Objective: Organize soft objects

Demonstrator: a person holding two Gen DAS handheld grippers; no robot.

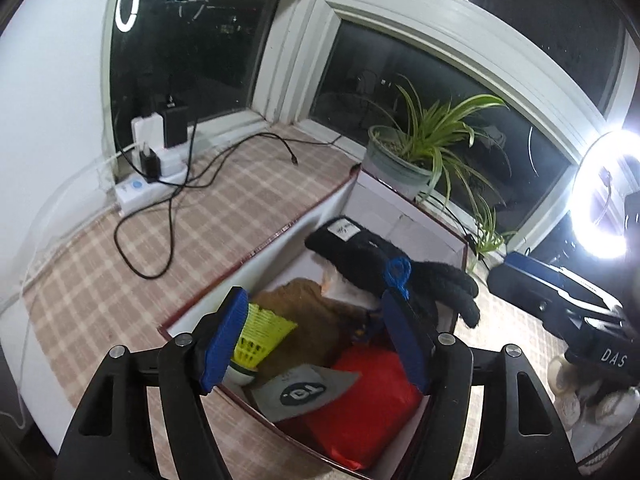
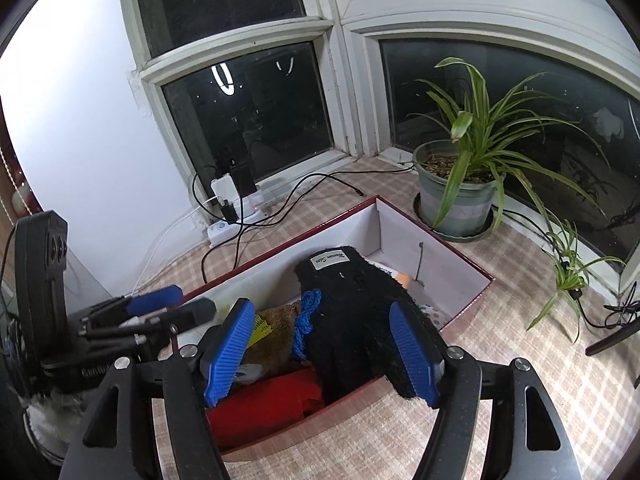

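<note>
A dark red box [image 1: 260, 246] with white inner walls sits on the checked mat; it also shows in the right wrist view [image 2: 464, 256]. A black knit glove [image 1: 372, 256] lies across the things in it, fingers draped over the right rim; in the right wrist view the glove [image 2: 352, 312] lies between the fingers, untouched. Under it are a brown cloth [image 1: 316, 316], a red cloth [image 1: 372, 396], a grey cap [image 1: 304, 392], a yellow shuttlecock [image 1: 260, 336] and blue yarn [image 1: 398, 272]. My left gripper [image 1: 316, 344] is open over the box. My right gripper [image 2: 324, 352] is open over the box.
A potted spider plant [image 2: 460, 192] stands behind the box by the window. A power strip [image 1: 148, 184] with chargers and black cables lies at the back left. A ring light [image 1: 604, 196] glares at the right. The left gripper [image 2: 132, 316] shows at the left of the right wrist view.
</note>
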